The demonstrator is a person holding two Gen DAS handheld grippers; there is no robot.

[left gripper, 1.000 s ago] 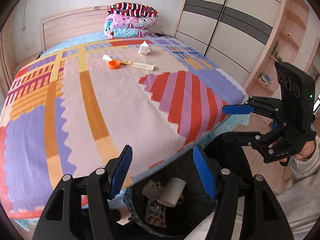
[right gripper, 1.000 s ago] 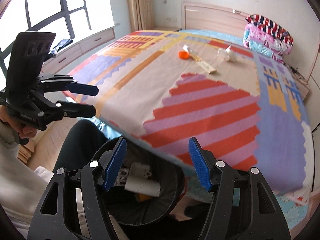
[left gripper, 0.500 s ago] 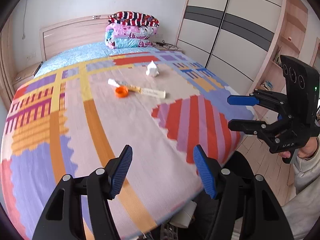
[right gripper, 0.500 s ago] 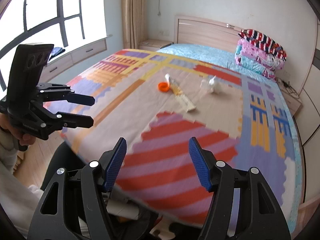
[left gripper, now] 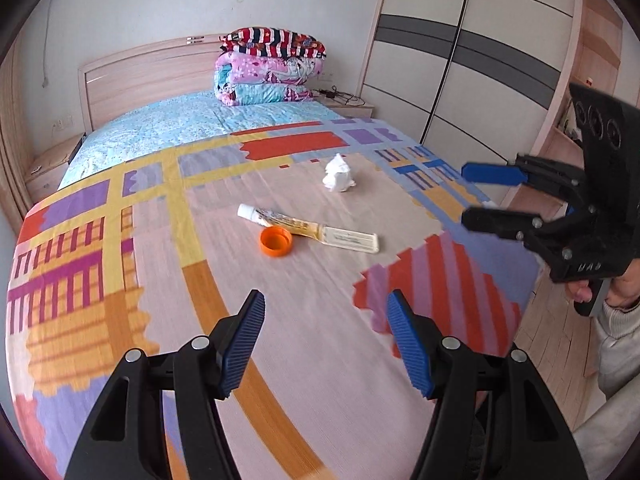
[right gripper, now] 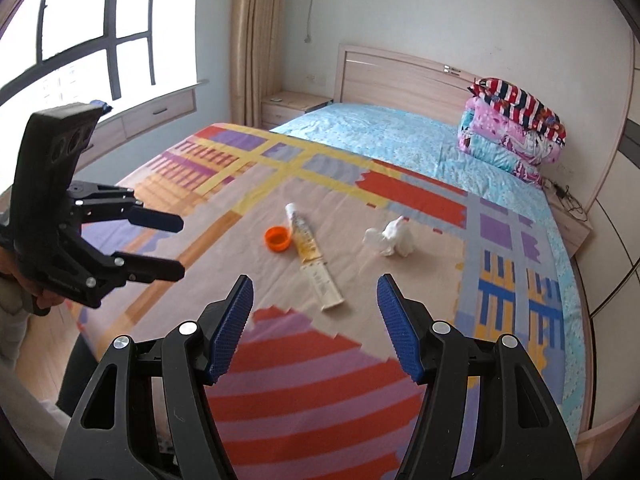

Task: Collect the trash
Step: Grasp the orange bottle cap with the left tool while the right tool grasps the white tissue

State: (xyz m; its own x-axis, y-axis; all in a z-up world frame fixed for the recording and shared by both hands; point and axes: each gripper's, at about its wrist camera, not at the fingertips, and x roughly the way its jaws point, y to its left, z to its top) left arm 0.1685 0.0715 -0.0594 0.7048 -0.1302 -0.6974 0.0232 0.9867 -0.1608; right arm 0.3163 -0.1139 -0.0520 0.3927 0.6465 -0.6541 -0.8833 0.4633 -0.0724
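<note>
Three pieces of trash lie on the patterned bedspread (left gripper: 120,264): an orange cap (left gripper: 275,241), a flattened tube (left gripper: 308,228) and a crumpled white tissue (left gripper: 339,174). They also show in the right wrist view: the cap (right gripper: 277,238), the tube (right gripper: 312,260) and the tissue (right gripper: 394,238). My left gripper (left gripper: 326,340) is open and empty, above the bed's near part, short of the cap. My right gripper (right gripper: 314,326) is open and empty, just short of the tube's end. Each gripper shows in the other's view: the right (left gripper: 472,192), the left (right gripper: 182,246).
Folded quilts (left gripper: 272,68) are stacked by the headboard (left gripper: 140,76). A wardrobe (left gripper: 460,60) stands to the right of the bed, a window (right gripper: 80,28) and nightstand (right gripper: 292,106) to the left. A dark bin edge (right gripper: 76,376) shows at the bed's foot.
Both grippers rose from over the black trash bin and moved forward over the bed toward the trash. The bin has dropped out of the left view. Both stayed open.
</note>
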